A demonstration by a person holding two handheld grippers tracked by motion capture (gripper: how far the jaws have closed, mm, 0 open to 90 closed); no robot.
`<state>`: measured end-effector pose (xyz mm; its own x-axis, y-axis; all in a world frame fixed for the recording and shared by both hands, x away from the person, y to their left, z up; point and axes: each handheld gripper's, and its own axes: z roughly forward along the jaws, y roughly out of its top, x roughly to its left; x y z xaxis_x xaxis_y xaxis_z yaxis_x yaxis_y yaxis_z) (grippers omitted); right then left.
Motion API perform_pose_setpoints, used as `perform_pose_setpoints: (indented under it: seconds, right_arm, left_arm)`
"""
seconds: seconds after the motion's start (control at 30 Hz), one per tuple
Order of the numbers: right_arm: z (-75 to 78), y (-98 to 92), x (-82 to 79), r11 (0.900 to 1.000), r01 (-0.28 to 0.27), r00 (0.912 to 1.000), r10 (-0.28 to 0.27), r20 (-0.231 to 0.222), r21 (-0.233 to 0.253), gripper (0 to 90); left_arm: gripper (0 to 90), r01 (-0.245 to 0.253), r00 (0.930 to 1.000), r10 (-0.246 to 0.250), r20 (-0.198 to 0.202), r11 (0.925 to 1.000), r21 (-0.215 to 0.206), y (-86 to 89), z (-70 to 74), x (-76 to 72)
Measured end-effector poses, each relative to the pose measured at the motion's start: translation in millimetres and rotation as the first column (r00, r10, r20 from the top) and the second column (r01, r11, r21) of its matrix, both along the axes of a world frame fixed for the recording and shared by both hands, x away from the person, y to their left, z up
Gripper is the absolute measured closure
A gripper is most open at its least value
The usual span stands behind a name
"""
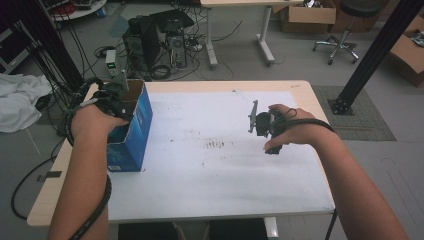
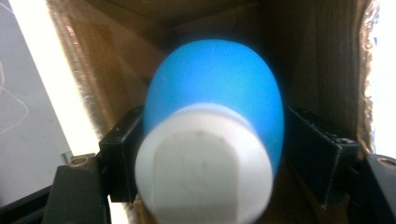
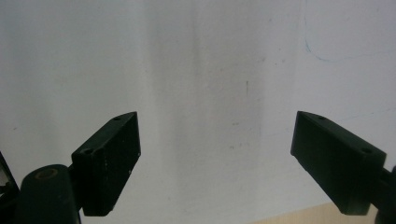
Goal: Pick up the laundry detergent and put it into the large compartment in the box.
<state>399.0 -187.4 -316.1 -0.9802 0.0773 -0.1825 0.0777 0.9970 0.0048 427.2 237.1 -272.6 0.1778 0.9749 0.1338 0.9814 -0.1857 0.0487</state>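
Observation:
A blue bottle with a white cap (image 2: 212,135) sits between the jaws of my left gripper (image 2: 212,154), which is shut on it inside an open cardboard box. In the high view that box (image 1: 131,131) is blue outside and brown inside, standing at the table's left edge, with my left gripper (image 1: 114,98) over its open top. My right gripper (image 1: 261,123) hovers over the white sheet right of centre. Its jaws stand wide apart, and my right gripper (image 3: 217,154) holds nothing, with bare white sheet between its fingers.
A white sheet (image 1: 210,165) covers most of the wooden table (image 1: 50,195). Beyond the far edge stand a computer tower (image 1: 155,42) with tangled cables, a desk leg, a stool (image 1: 345,30) and cardboard boxes. A black post (image 1: 372,55) rises at the right.

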Motion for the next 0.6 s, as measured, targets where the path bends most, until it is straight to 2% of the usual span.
perform_pose_setpoints:
  seconds: [0.23, 0.3, 0.6]
  right_arm:
    - [1.6, -0.3, 1.7, 1.000, 0.000, 1.0000, 0.000, 0.005, 0.015, 15.9]
    - [2.0, -0.3, 1.7, 1.000, 0.000, 1.0000, 0.000, 0.004, 0.011, 16.0]
    - [4.9, -2.3, -0.9, 1.000, 0.003, 1.0000, -0.003, 0.008, 0.004, 15.9]
  left_arm:
    - [27.5, -0.004, 0.9999, 0.004, 0.016, 1.0000, 0.007, -0.6, 11.4, -1.4]
    - [24.2, -0.010, 0.9999, 0.010, 0.014, 0.9999, 0.009, -1.1, 12.8, -1.5]
    - [21.1, 0.011, 0.9999, -0.011, 0.001, 0.9998, 0.014, -0.3, 20.3, -5.2]
